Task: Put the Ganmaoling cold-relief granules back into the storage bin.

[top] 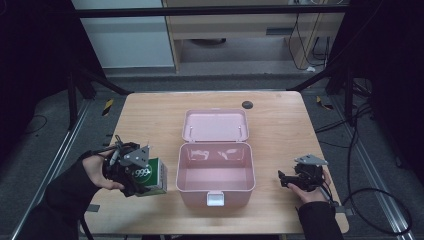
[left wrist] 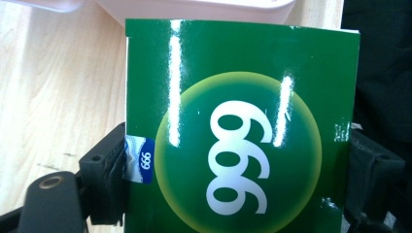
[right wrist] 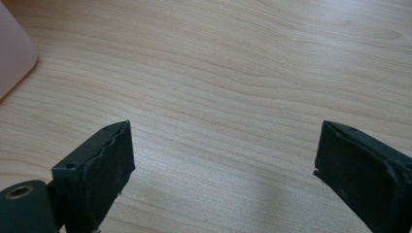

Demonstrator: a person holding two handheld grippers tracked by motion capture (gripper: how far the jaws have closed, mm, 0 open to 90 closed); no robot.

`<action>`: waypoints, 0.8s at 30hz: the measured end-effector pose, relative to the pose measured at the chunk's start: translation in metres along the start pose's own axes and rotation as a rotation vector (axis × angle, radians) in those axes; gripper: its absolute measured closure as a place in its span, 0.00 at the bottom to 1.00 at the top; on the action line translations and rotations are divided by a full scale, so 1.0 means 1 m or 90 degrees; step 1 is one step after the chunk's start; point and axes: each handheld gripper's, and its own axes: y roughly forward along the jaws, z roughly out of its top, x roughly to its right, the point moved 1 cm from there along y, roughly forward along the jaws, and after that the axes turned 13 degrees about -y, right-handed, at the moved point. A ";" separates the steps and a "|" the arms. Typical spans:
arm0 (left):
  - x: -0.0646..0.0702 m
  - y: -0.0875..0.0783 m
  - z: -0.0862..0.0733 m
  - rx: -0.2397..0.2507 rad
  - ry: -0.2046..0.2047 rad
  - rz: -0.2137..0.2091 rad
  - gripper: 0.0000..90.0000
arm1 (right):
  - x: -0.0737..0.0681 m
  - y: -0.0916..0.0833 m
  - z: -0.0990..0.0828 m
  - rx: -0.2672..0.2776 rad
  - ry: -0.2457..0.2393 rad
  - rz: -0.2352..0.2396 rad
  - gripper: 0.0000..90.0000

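The left gripper (top: pixel 142 175) pinches a green box (left wrist: pixel 243 131) printed with "999", its fingers (left wrist: pixel 104 174) pressed against the box's two opposite sides. The box sits just left of the pink case (top: pixel 215 187), near the case's front corner; whether it touches the desk (top: pixel 150 115) cannot be told. The pink case stands in the middle of the desk with its lid (top: pixel 215 125) folded back. Right of the case, the right gripper (right wrist: pixel 223 170) is over bare wood, its fingers (right wrist: pixel 104 170) spread wide with nothing between them.
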 end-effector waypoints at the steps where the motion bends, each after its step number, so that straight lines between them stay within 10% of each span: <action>1: 0.000 -0.001 0.001 0.001 -0.002 0.001 0.17 | 0.000 0.000 0.000 0.000 0.000 0.000 0.08; 24: -0.001 -0.040 0.044 0.017 0.001 0.004 0.17 | 0.000 0.000 0.000 -0.001 -0.003 0.001 0.08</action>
